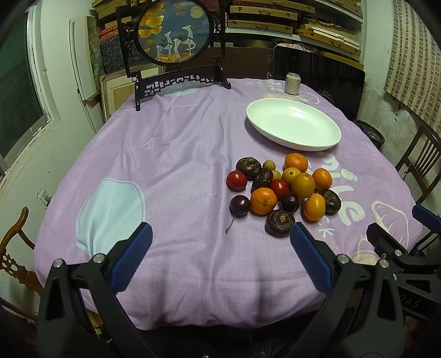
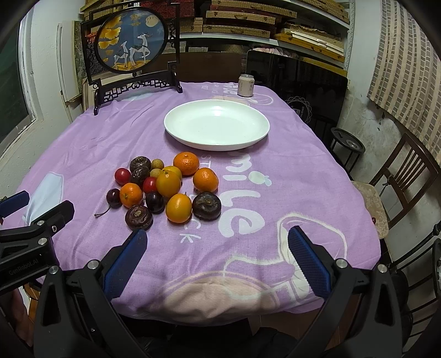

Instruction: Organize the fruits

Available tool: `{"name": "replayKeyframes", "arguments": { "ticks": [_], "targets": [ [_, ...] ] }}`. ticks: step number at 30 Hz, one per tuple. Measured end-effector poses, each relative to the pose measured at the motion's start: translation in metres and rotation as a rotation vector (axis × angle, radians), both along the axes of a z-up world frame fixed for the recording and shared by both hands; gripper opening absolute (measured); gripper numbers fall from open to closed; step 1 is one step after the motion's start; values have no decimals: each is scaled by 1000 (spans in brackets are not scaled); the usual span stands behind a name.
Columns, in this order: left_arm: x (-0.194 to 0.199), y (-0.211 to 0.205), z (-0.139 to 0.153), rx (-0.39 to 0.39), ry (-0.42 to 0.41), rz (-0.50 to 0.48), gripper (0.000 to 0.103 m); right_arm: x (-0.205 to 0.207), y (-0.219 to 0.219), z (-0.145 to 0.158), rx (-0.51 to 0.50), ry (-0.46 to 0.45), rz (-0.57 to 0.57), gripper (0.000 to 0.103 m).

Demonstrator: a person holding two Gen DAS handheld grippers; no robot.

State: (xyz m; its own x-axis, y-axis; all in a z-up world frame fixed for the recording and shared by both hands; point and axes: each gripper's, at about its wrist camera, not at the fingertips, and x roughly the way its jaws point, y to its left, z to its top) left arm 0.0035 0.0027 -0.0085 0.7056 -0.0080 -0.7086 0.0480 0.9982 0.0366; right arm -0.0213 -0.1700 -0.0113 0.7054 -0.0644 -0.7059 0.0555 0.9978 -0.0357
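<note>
A pile of small fruits [image 1: 284, 190] lies on the purple tablecloth [image 1: 176, 154]: orange mandarins, yellow kumquats, red cherry tomatoes, dark cherries and brown water chestnuts. It also shows in the right wrist view [image 2: 165, 187]. A white oval plate [image 1: 293, 124], also in the right wrist view [image 2: 216, 124], sits empty behind the pile. My left gripper [image 1: 220, 234] is open and empty, near the table's front edge, left of the pile. My right gripper [image 2: 217, 239] is open and empty, in front of the pile and a little to its right.
A black framed round deer picture [image 1: 173, 30] stands at the table's back left. A drink can [image 2: 245, 85] stands behind the plate. Wooden chairs [image 2: 399, 181] stand to the right and at the left [image 1: 13, 247]. Shelves with boxes [image 2: 248, 19] fill the back wall.
</note>
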Motion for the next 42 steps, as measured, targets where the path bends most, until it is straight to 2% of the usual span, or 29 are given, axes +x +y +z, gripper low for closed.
{"name": "replayKeyframes", "arguments": {
  "ticks": [34,42],
  "targets": [
    [-1,-1,-2,-2,0,-3,101,1,1,-1,-1,4,1,102],
    [-3,-4,-5,-1,0,-9,101,0,3,-5,26,5,13,102]
  ]
}}
